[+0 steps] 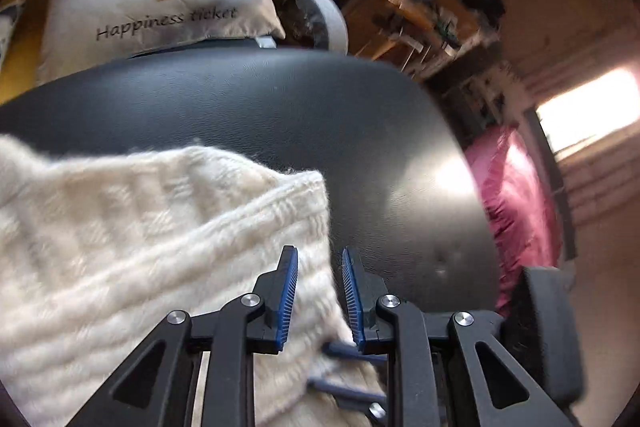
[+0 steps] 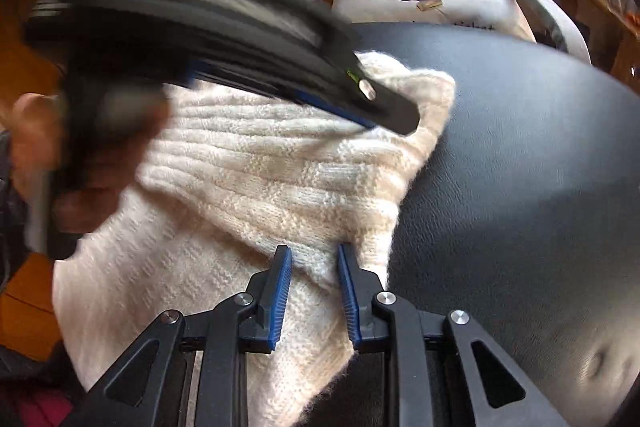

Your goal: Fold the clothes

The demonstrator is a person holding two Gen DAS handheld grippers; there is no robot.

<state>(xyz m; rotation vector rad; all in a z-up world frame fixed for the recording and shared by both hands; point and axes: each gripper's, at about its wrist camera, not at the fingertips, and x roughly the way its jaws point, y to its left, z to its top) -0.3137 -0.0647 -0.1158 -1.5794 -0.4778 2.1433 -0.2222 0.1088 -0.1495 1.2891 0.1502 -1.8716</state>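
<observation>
Right gripper (image 2: 314, 255) lower centre, jaws slightly apart over cream knit sweater (image 2: 256, 187), not pinching. Left gripper (image 1: 320, 257) likewise, sweater edge between fingers, grip unclear.

A black leather-look surface (image 1: 248, 99) with a rounded edge was seen carrying the load; it could not be told whether it was a seat or a padded table. A cream knitted garment (image 2: 240, 179), ribbed and partly folded over itself, was laid directly on its near side. The rest of the surface was left glossy under reflected light.
</observation>
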